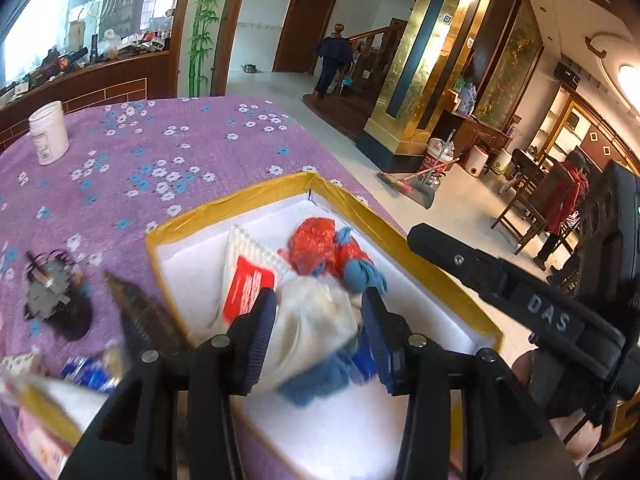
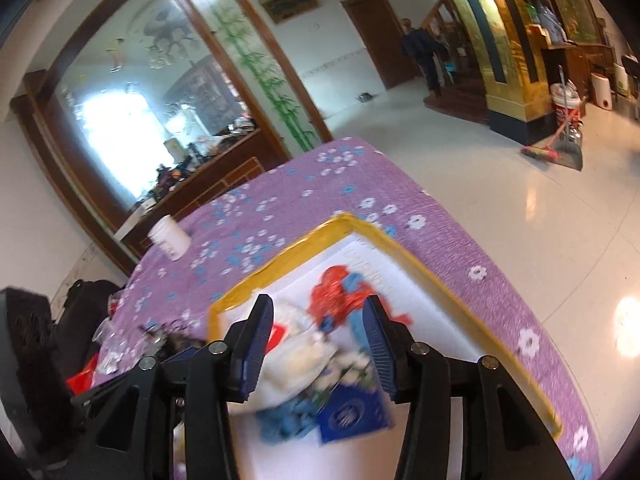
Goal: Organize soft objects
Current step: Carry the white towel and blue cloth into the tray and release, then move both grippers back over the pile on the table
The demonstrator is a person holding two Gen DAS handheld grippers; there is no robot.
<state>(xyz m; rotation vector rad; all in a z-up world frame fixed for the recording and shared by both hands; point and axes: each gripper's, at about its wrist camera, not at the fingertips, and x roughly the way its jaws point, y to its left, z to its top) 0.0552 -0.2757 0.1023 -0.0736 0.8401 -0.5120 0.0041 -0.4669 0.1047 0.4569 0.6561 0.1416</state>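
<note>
A white foam box with a yellow taped rim [image 1: 240, 200] [image 2: 280, 262] sits on the purple flowered tablecloth [image 1: 160, 148]. Inside lie a red plastic bag [image 1: 312, 244] [image 2: 336, 292] knotted with blue cloth, a white soft bag [image 1: 316, 316] [image 2: 296, 360], a white packet with a red label [image 1: 248, 284], more blue cloth [image 1: 316, 384] and a blue packet [image 2: 352, 412]. My left gripper [image 1: 320, 300] hovers open over the white bag, pads clear of it. My right gripper [image 2: 318, 308] is open above the same pile. One black finger [image 1: 460, 260] of it crosses the left wrist view.
A white jar [image 1: 50, 132] [image 2: 170, 236] stands at the far left of the table. A dark metal clip [image 1: 52, 292] and blue packs [image 1: 88, 372] lie left of the box. The table edge runs along the right, with tiled floor, a broom [image 1: 404, 184] and people beyond.
</note>
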